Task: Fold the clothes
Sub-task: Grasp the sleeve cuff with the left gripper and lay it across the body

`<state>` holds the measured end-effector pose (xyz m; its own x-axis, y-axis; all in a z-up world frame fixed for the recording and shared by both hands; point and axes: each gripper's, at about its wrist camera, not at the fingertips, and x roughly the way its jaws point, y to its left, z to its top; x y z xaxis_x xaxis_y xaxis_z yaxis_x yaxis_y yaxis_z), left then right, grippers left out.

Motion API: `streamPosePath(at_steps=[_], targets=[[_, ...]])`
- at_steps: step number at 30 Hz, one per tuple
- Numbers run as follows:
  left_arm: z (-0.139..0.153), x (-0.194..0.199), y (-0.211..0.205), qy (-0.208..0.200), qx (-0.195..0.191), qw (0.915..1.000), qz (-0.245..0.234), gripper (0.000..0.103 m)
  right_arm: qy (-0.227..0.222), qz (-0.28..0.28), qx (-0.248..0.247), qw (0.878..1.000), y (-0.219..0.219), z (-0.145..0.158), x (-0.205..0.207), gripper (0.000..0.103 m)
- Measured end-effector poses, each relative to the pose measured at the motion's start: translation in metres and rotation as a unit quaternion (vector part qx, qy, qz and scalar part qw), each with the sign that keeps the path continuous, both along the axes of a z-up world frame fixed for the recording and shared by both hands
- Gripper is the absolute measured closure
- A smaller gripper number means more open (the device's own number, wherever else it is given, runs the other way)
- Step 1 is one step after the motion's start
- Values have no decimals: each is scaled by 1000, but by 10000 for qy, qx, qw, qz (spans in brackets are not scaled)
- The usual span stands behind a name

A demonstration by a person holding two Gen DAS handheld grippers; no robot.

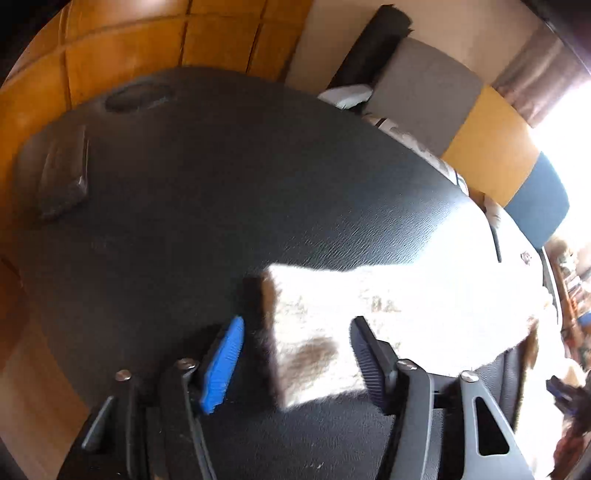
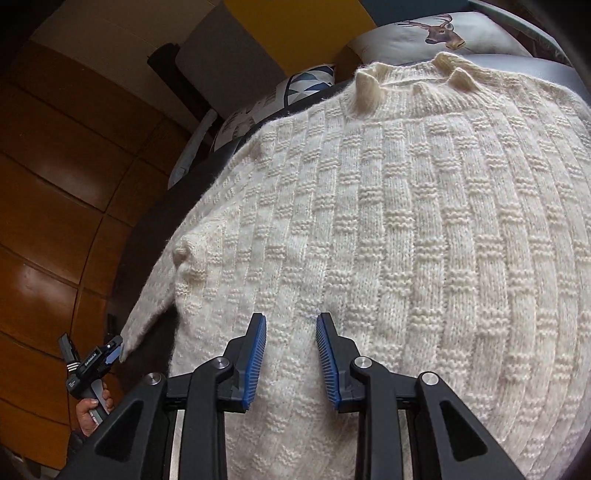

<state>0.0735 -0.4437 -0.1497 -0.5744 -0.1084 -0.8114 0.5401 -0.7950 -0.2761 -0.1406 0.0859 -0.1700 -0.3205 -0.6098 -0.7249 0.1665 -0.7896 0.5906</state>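
A cream knitted sweater (image 2: 406,221) lies flat on a dark surface, collar (image 2: 436,74) at the far side. Its left sleeve (image 2: 147,314) runs down to the lower left. My right gripper (image 2: 291,317) hovers low over the sweater's lower body, jaws a little apart, with flat knit showing between the pads and nothing pinched. My left gripper (image 1: 298,321) is open and straddles the sleeve's cuff end (image 1: 314,332), which lies brightly lit on the dark surface (image 1: 221,184); the pads do not press on it. In the right wrist view the left gripper (image 2: 92,358), held by a hand (image 2: 90,410), sits at the cuff.
A dark folded item (image 1: 62,177) lies at the far left of the surface. Pillows, one with a deer print (image 2: 436,33) and one patterned (image 2: 295,88), line the far edge below grey and yellow panels (image 1: 424,96). A wooden floor (image 2: 55,221) lies to the left.
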Motion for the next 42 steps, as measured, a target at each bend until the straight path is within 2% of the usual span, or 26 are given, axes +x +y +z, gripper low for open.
streamPosePath(at_steps=[2, 4, 5, 6, 7, 9, 11, 16, 21, 28, 33, 37, 42], targets=[[-3, -1, 4, 4, -99, 9999, -54, 31, 31, -4, 33, 10000, -2, 0, 0, 75], [-5, -5, 13, -189, -527, 9982, -226, 51, 65, 22, 72, 10000, -3, -1, -1, 75], [-5, -6, 16, -219, -634, 9973, -295, 67, 78, 39, 88, 9999, -4, -1, -1, 75], [-6, -7, 16, -184, -581, 9976, -333, 80, 88, 62, 107, 9999, -4, -1, -1, 75], [-5, -8, 15, -155, -518, 9979, -352, 87, 96, 96, 139, 9998, -4, -1, -2, 75], [-5, -12, 15, -119, -592, 9977, -322, 91, 146, 207, 293, 9993, -7, 3, -4, 75], [0, -15, 15, -4, -664, 9975, -259, 92, 274, 294, 473, 9981, -10, 12, -9, 75], [30, -41, 11, 465, -805, 9957, -46, 92, 758, 223, 509, 9956, -14, 40, -39, 75], [49, -70, -5, 486, -1100, 9927, -51, 92, 1005, 402, 826, 9907, -39, 46, -83, 75], [54, -122, -20, 139, -1471, 9890, 21, 92, 1102, 700, 1588, 9786, -76, 26, -140, 75], [36, -142, -31, -345, -1721, 9844, 143, 92, 1262, 819, 2233, 9631, -97, 7, -158, 76], [12, -145, -39, -829, -1792, 9800, 260, 92, 1439, 828, 2402, 9564, -101, 5, -153, 76], [4, -137, -43, -767, -1601, 9835, 335, 91, 1311, 746, 2278, 9620, -97, 16, -149, 76]])
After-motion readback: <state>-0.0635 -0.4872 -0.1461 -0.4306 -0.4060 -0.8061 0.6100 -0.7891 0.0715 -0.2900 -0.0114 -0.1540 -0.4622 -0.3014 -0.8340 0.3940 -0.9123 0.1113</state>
